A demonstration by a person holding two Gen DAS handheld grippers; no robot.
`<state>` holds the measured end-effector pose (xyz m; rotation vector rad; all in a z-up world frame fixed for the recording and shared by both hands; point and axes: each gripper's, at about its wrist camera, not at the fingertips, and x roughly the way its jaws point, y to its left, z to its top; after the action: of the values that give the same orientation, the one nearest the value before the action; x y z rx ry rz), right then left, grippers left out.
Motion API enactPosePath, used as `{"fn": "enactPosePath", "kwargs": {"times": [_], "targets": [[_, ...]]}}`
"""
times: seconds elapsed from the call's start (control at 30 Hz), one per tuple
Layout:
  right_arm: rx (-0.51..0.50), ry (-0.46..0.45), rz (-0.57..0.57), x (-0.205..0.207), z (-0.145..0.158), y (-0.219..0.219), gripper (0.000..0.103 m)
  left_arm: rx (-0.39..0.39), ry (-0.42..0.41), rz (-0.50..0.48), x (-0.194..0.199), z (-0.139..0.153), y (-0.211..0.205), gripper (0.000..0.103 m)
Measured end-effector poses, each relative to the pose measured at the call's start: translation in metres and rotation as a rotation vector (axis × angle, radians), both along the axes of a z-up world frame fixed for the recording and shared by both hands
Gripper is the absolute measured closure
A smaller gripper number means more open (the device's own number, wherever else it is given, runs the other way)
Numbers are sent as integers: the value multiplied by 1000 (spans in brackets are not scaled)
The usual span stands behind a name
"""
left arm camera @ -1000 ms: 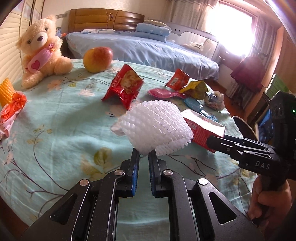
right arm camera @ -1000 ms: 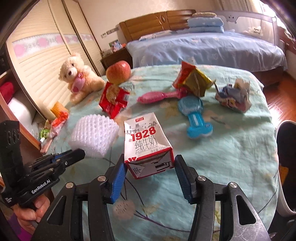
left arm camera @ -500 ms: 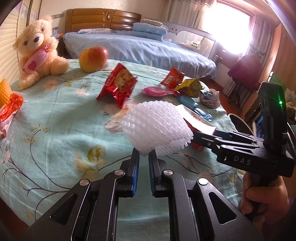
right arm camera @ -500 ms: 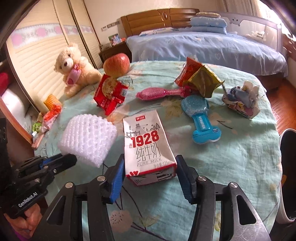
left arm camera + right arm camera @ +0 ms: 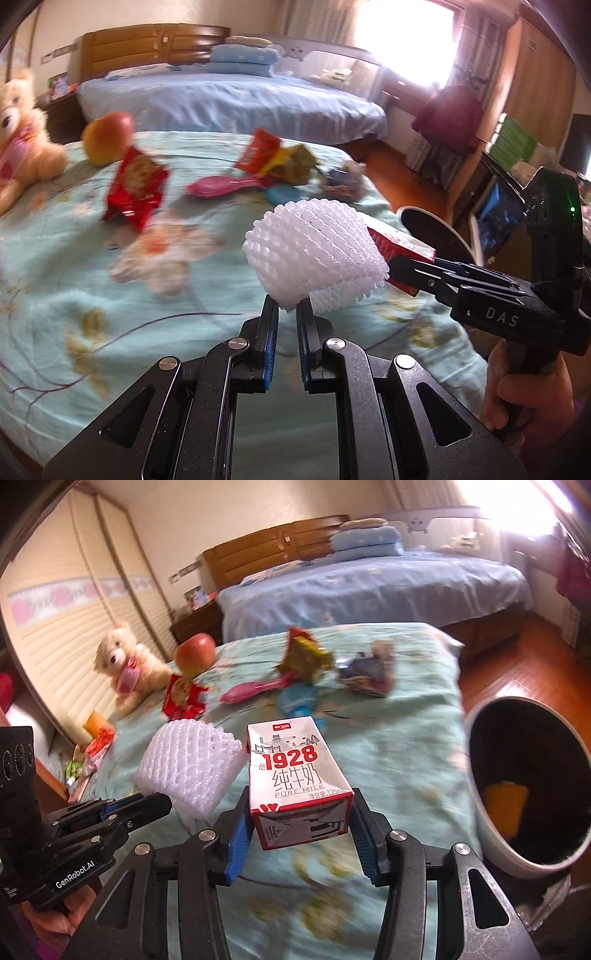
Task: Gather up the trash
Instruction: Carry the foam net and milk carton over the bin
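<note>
The tabletop [image 5: 413, 738], under a pale green flowered cloth, stands before a bed [image 5: 369, 587] with blue bedding and a wooden headboard. Left gripper [image 5: 287, 314] fingers are clenched on a white foam net [image 5: 314, 254], lifted off the cloth. Right gripper [image 5: 299, 812] fingers grasp a milk carton [image 5: 295, 775], beside the net. A dark trash bin [image 5: 524, 790] sits right of the tabletop. Behind the carton lie wrappers [image 5: 303, 657], an apple [image 5: 194, 653] and a teddy bear [image 5: 125, 668].

Landmark: milk carton [image 5: 295, 775]. Foam net [image 5: 190, 766] just left of it, bin [image 5: 480, 794] right, apple [image 5: 195, 653] and teddy [image 5: 123, 666] behind-left
</note>
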<state>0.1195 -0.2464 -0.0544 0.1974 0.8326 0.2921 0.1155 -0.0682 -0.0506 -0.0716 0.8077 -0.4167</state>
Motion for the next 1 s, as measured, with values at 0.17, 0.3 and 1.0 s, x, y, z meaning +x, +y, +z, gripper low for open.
{"fn": "enactPosePath", "kwargs": {"times": [0.17, 0.3, 1.0], "targets": [[0, -5, -69, -11, 2, -30, 54, 4, -7, -80, -2, 3, -36, 94], [-8, -8, -133, -20, 2, -57, 54, 7, -13, -125, -2, 5, -59, 94], [-44, -20, -331, -43, 1, -146, 54, 63, 13, -238, 17, 2, -144, 94]]}}
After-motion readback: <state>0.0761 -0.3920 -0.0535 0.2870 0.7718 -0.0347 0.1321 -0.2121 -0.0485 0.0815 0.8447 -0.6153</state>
